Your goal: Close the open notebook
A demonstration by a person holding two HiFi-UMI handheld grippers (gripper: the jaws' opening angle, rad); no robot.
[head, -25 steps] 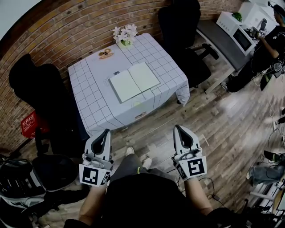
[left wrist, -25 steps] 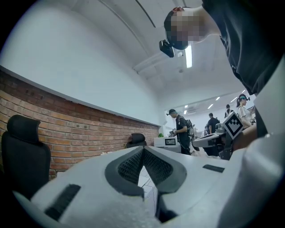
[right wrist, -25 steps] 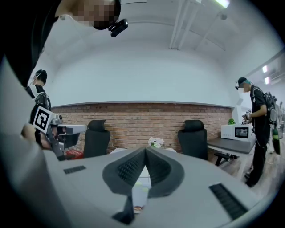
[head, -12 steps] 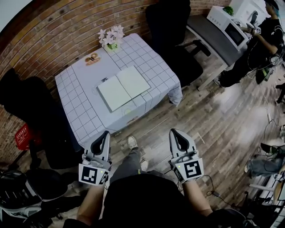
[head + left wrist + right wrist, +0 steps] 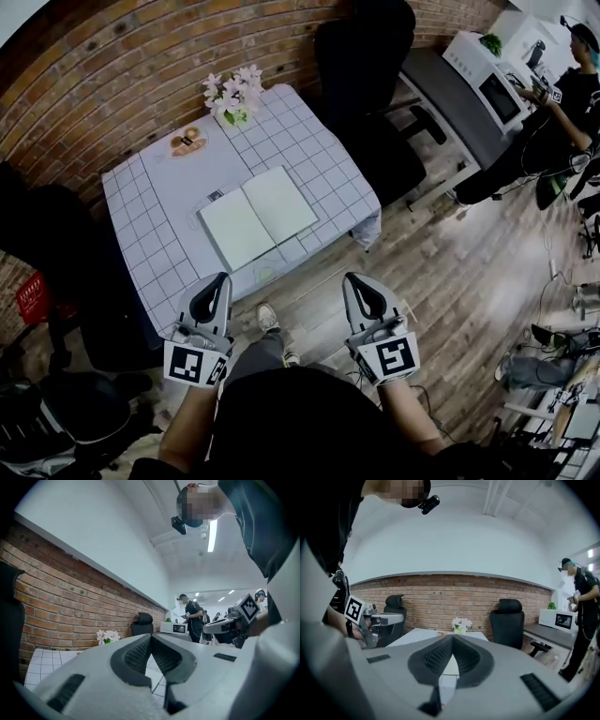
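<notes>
An open notebook [image 5: 258, 216] with blank white pages lies flat near the front edge of a small table [image 5: 150, 253] under a checked cloth. My left gripper [image 5: 217, 279] and right gripper [image 5: 357, 279] are both held out level over the wooden floor, just short of the table's front edge. Each is shut with nothing in it, tips pressed together. From the left gripper view, the left gripper [image 5: 151, 636] points over the table's cloth. In the right gripper view the right gripper [image 5: 453, 637] points toward the table and the flowers [image 5: 461, 623].
White flowers [image 5: 233, 93] and a small dish [image 5: 187, 142] stand at the table's back. Black office chairs [image 5: 367, 56] flank it against a brick wall. A person [image 5: 553, 103] stands at a bench with a microwave [image 5: 491, 84] at far right. My feet [image 5: 267, 317] are near the table.
Both grippers have come closer to the table, which now lies nearer below me. Their jaws stayed shut. The notebook has not moved.
</notes>
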